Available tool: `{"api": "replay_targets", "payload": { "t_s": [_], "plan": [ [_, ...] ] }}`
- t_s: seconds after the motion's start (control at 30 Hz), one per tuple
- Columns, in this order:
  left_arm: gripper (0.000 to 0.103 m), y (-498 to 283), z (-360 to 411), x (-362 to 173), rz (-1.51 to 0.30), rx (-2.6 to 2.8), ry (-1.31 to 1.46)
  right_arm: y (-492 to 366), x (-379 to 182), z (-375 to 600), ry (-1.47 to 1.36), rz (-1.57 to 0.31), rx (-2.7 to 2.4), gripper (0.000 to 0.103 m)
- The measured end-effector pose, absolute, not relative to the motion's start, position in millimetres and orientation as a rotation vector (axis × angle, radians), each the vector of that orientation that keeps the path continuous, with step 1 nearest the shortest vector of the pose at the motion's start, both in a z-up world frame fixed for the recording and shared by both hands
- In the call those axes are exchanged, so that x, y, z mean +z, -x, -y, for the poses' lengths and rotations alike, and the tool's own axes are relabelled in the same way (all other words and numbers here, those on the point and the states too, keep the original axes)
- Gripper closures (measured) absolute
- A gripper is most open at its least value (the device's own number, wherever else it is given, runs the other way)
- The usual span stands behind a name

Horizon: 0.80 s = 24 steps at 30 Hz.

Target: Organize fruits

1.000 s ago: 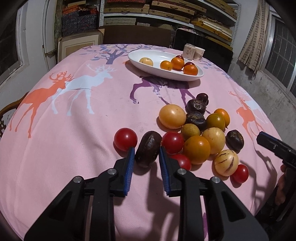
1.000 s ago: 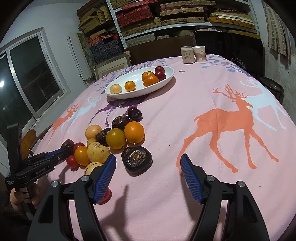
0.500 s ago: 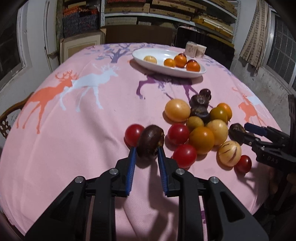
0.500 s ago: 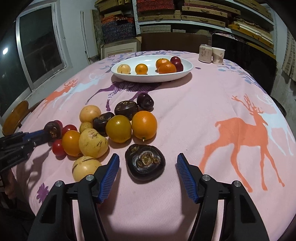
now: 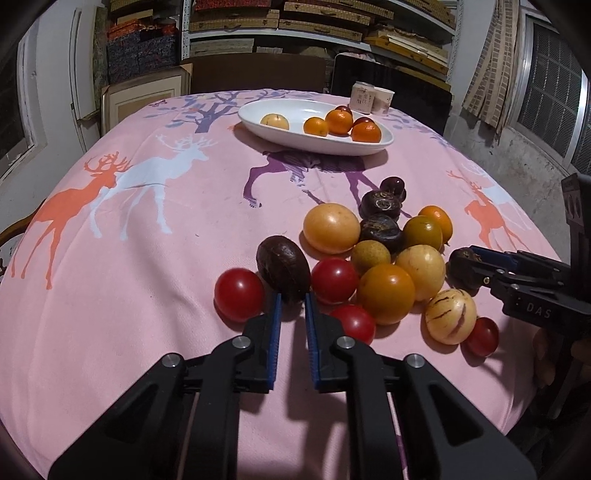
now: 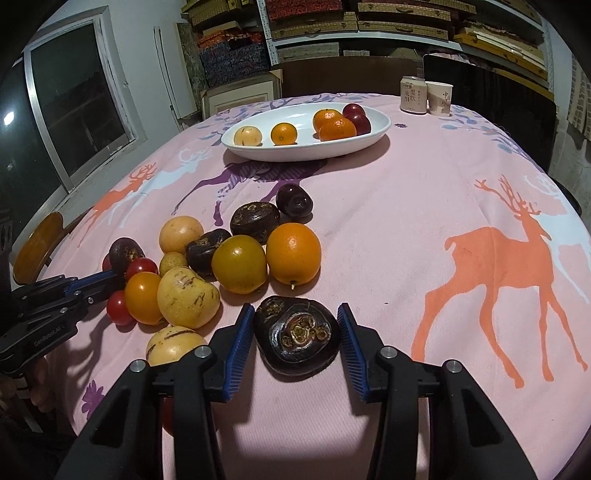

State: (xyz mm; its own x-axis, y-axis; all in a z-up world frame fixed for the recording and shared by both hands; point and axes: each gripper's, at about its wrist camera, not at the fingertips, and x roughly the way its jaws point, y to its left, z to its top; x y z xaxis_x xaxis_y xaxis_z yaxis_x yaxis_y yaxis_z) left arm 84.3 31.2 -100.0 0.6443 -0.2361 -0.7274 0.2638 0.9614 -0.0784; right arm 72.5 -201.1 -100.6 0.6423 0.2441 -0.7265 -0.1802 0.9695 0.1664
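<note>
A: Left hand-held gripper [image 5: 292, 301] is pinching the oval dark brown fruit [image 5: 283, 268] narrowly by its near end, just above the pink deer-print counter [image 5: 147, 236].

B: Shallow bite; it is probably needing a level carry to the white oval dish [image 5: 314, 142].

A: Right hand-held gripper [image 6: 295, 325] is bracketing the wrinkled black fruit [image 6: 297, 338], pads apart.

B: Centre first.

Storeroom: box-stacked shelves [image 5: 317, 18], table [image 5: 147, 221].
</note>
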Motion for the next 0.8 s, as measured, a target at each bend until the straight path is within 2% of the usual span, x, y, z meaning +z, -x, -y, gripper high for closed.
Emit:
{"api": "replay_targets", "payload": {
  "t_s": [0.1, 0.17, 0.23, 0.4, 0.6, 0.8],
  "plan": [
    [0.087, -94, -35, -99, -0.839, -0.241, -0.011, -73, -101, 201, -0.08, -0.839, 0.242, 0.056],
    [0.075, -99, -36, -96, -0.839, -0.215, -0.002, -73, -101, 201, -0.085, -0.839, 0.243, 0.056],
    [0.056, -103, -38, -92, -0.828, -0.195, 0.006, -73, -101, 202, -0.093, -0.84, 0.246, 0.056],
    [0.046, -98, -58, -74, -0.81, -0.155, -0.008, -72, -102, 206, -0.122, -0.84, 0.26, 0.056],
    [0.046, -77, -74, -84, -0.878, -0.169, -0.157, -74, -103, 207, -0.136, -0.846, 0.267, 0.056],
    [0.046, -102, -76, -101, -0.878, -0.123, -0.162, -73, -102, 208, -0.144, -0.846, 0.272, 0.056]
  ]
}}
